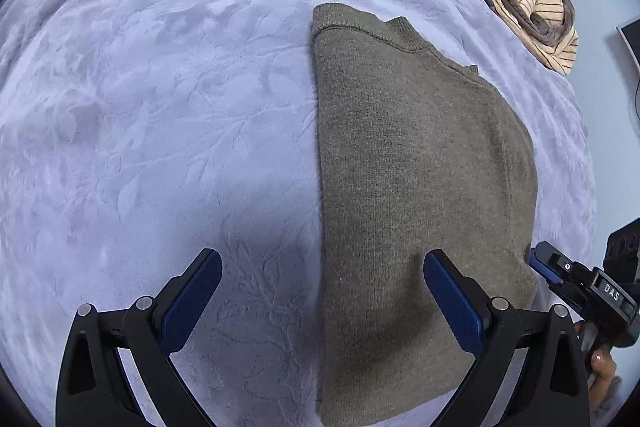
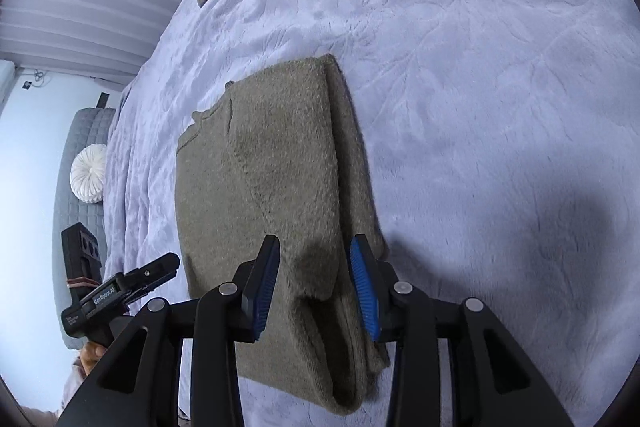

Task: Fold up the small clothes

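Two black grippers with ribbed blue pads hover over an olive knit sweater [image 1: 420, 167] folded into a long rectangle on the plush, leaf-embossed lavender blanket [image 1: 160, 87], the left gripper [image 1: 322, 301] spread wide, the right gripper [image 2: 314, 289] partly parted, neither pinching fabric.

I am reading "DAS" on the right gripper [image 1: 538, 265] body, and "GenRobot.AI" on the left gripper [image 2: 160, 269] body; its smaller label is staying illegible.
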